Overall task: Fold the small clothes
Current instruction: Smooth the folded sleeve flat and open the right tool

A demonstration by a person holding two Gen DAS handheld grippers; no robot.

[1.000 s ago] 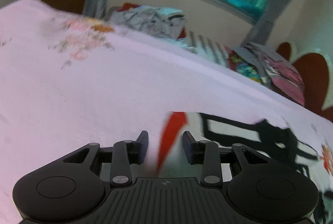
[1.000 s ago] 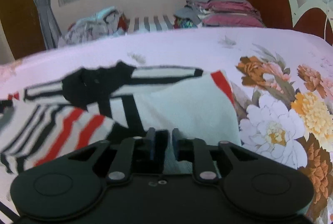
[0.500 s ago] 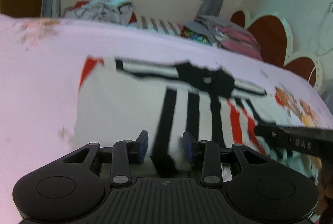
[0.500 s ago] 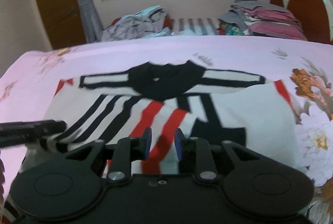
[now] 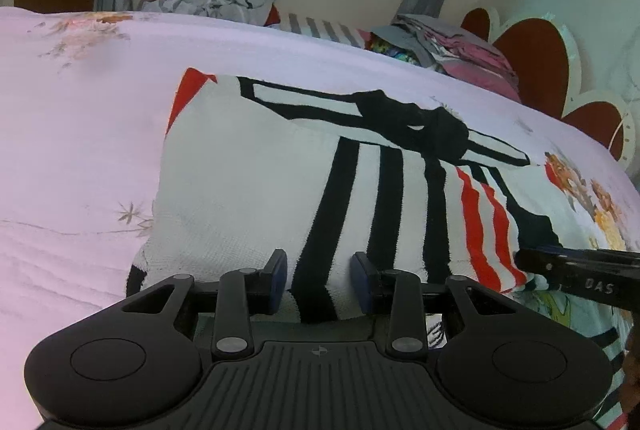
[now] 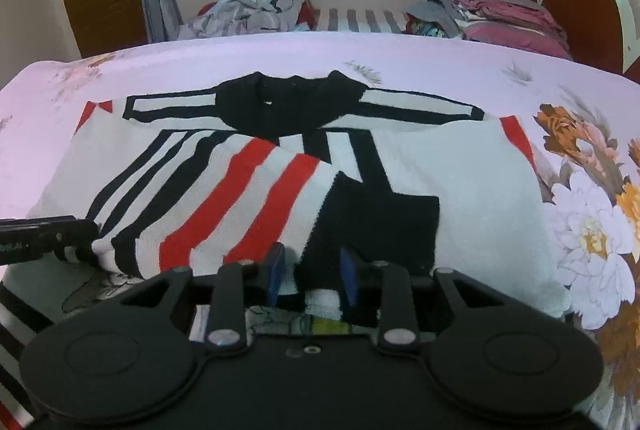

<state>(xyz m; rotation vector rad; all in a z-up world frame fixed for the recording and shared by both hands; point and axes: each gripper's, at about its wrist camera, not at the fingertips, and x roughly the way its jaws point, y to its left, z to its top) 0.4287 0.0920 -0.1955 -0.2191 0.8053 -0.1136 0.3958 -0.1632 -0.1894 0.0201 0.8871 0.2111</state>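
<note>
A white shirt [image 5: 256, 190] with black and red stripes and a black collar lies on the pink bed sheet, its sleeves folded over the body; it also shows in the right wrist view [image 6: 472, 182]. My left gripper [image 5: 319, 280] is open at the shirt's near edge, with cloth between the jaws. My right gripper [image 6: 308, 272] is open over the near edge of the folded part. Each gripper's tip shows at the side of the other view.
The bed sheet [image 5: 80, 134] has flower prints on the right [image 6: 592, 230]. Beyond the bed are a crumpled pile of clothes [image 6: 256, 10], a stack of folded clothes [image 6: 500, 14], a red headboard [image 6: 576, 2] and a window.
Both grippers have swung to face the shirt from its near edge. The right gripper was shut on the cloth a second ago and has opened. The sleeves now lie folded over the body.
</note>
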